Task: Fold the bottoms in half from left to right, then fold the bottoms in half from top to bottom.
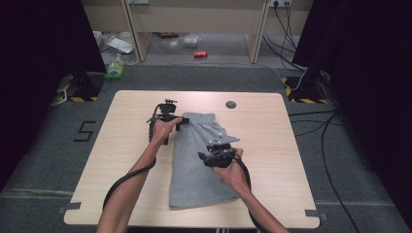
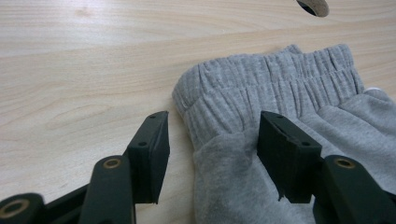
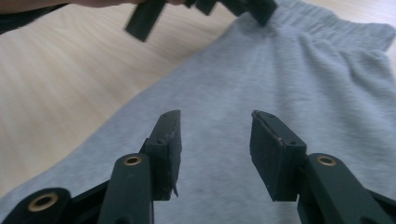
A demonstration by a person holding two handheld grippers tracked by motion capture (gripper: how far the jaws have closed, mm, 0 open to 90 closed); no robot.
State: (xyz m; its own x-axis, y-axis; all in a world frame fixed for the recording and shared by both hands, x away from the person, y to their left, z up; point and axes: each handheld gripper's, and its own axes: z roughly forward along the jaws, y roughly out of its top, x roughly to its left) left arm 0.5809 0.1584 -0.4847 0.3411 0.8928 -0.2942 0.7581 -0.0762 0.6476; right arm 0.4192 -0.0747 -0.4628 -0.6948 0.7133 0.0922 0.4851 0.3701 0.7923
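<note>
Grey sweat shorts [image 1: 201, 160] lie folded lengthwise mid-table, hem toward the person, elastic waistband [image 1: 200, 116] at the far end. Table [image 1: 121, 145] is light wood.

Right gripper [image 1: 206, 158] sits over the middle of the shorts, near their right edge, held by the right hand [image 1: 232, 170]. In the right gripper view its jaws are wide apart — nothing between them, just grey fabric below. Can't tell if the tips touch the cloth.

Left gripper [image 1: 180, 124] is farther out, at the waistband's left corner, left hand [image 1: 160, 130] behind it. In the left gripper view the jaws are also spread — they straddle the shorts' left edge just below the waistband [image 2: 266, 84]: one jaw over bare wood, the other over fabric. Not clamped on anything.

Same gripper shows at the top of the right gripper view [image 3: 201, 9], jaws apart at the waistband.

Beyond the waistband, a round cable hole [image 1: 231, 104] in the tabletop. Past the table: grey carpet, a red can [image 1: 200, 54] on the floor.
</note>
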